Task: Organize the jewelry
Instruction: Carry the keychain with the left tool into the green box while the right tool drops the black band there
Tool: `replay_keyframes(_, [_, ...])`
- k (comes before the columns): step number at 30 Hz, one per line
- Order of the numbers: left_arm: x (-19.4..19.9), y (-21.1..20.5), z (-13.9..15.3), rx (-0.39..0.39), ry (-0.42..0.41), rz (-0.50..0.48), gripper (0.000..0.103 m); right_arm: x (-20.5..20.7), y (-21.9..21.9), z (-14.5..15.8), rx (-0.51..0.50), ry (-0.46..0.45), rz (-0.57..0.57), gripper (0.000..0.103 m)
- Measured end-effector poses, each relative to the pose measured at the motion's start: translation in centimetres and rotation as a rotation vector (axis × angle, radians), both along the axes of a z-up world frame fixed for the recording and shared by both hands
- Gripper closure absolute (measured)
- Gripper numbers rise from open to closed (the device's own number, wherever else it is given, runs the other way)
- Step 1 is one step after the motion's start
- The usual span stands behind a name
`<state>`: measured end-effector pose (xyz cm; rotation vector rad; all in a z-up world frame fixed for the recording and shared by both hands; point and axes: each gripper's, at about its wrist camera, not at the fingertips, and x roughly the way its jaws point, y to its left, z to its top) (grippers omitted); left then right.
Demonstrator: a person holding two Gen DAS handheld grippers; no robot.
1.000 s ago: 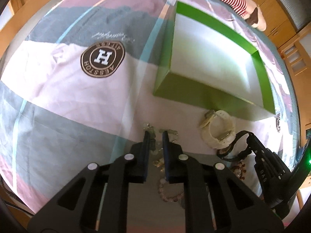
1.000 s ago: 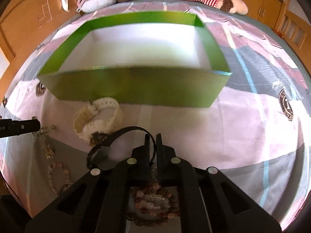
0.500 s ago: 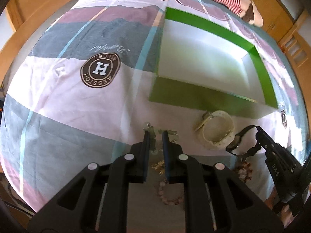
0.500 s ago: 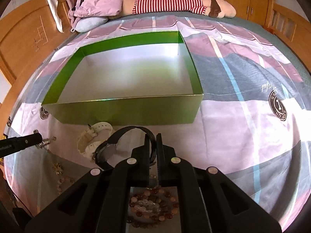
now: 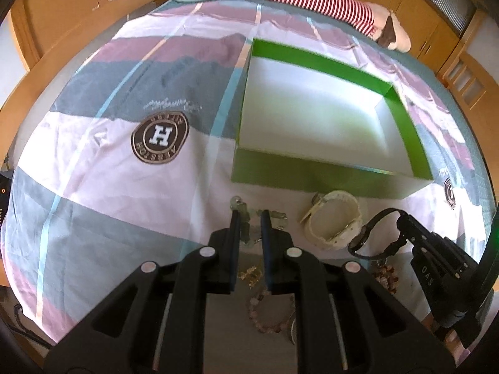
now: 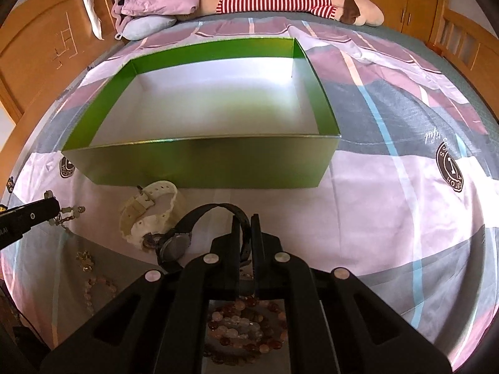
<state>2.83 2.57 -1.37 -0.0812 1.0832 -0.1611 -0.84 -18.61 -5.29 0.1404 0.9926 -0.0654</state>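
right tool clamps the black watch strap; left tool pinches a beaded chain.

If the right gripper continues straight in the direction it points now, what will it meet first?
Probably the near outer wall of the open green cardboard box. The right gripper, shut on the strap of a black wristwatch, has only bare bedspread ahead before it; depth is unclear.

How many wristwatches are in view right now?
2. The white watch lies on the bedspread just in front of the green box. The black watch hangs by its strap from the shut right gripper. Others could be hidden under the grippers.
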Motion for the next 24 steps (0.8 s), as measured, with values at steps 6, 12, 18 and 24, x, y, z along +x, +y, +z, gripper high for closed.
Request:
replay_keyframes(6, [-0.3,-0.6,1.4,0.014,-0.083,-0.024,0.09,-0.3,-0.2,1.1,0.005,-0.053,-0.001,0.097])
replay_keyframes(12, [0.4,-0.2,3.2,-0.087,-0.132,-0.041,0.09,-0.6,-0.5,2.8,0.053,-0.126,0.005,0.097])
replay_keyframes(18, [1.8,0.8,4.2,-0.217,-0.145,-0.008,0.09,-0.7,-0.9,5.1,0.086,-0.242,0.004,0.097])
replay_keyframes(24, [4.3,0.1,3.8,-0.283,-0.137,0.02,0.091,2.5,-2.1,6.2,0.071,-0.273,-0.052,0.097])
